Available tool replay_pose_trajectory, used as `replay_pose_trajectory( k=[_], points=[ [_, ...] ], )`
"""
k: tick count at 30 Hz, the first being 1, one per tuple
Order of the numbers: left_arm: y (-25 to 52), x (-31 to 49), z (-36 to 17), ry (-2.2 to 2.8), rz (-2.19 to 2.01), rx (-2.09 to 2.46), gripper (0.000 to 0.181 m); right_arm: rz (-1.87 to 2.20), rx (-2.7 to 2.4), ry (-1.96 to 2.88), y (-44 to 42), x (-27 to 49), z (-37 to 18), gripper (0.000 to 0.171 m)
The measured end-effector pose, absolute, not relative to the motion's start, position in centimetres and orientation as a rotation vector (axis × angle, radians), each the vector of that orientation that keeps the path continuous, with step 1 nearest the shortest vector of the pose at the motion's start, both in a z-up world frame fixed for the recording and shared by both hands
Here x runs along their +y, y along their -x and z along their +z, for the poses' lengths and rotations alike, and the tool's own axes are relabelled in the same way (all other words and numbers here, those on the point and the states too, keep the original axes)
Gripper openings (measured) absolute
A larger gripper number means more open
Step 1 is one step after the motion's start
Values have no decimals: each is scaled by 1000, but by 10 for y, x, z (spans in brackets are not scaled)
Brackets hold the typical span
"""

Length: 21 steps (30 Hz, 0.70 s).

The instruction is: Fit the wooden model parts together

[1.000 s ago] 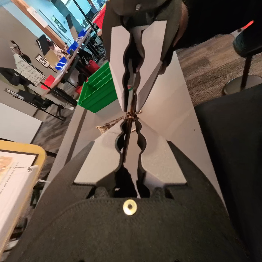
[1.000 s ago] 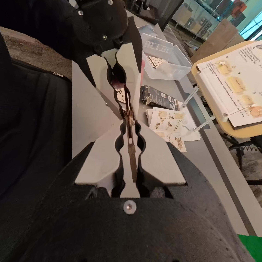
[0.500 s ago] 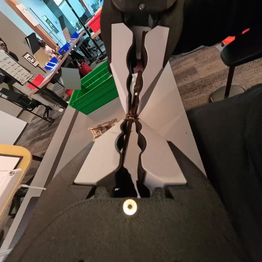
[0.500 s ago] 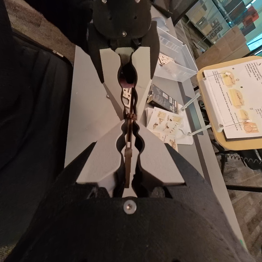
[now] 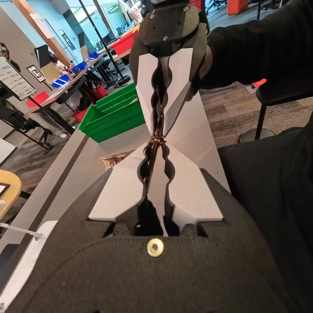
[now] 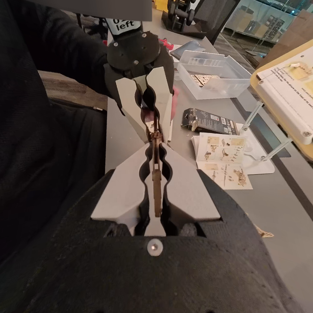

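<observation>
My left gripper is shut on a thin flat wooden part, seen edge-on between its grey fingers. My right gripper is shut on another flat wooden part that runs back between its fingers. The two grippers meet tip to tip above the grey table. The parts touch at a small notched joint, which also shows in the left wrist view. The right gripper comes from above in the left wrist view. The left gripper comes from above in the right wrist view.
A green bin and a part-built wooden model sit on the table. A clear tray with a wooden sheet, a black package, instruction sheets and a yellow-edged board on a stand are to the right. The tips of both grippers are at nearly the same place.
Both grippers stay shut and tip to tip on the parts. The pair has turned and tilted together, so each view now shows the opposite gripper more upright and more of the room behind.
</observation>
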State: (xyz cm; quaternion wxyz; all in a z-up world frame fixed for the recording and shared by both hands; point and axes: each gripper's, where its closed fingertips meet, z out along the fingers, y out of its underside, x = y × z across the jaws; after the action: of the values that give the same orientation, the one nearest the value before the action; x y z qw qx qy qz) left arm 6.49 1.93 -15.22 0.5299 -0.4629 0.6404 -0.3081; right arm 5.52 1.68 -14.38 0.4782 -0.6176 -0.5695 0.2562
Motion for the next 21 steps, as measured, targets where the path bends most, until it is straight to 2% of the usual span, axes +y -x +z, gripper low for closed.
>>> replay_pose_trajectory(
  k=[4,8,11,21],
  points=[
    [-66,17,-153,1105,-765,1530,12,638,-1392,1520,-56,15,-145,4],
    [-66,10,-150,1167,-968,1520,27,505,-1464,1482,-58,16,-151,4],
    [-66,11,-154,1198,-992,1529,13,496,-1480,1449,-57,14,-148,4],
    [-68,15,-148,1050,-702,1545,12,789,-1327,1533,-58,14,-143,5]
  ],
)
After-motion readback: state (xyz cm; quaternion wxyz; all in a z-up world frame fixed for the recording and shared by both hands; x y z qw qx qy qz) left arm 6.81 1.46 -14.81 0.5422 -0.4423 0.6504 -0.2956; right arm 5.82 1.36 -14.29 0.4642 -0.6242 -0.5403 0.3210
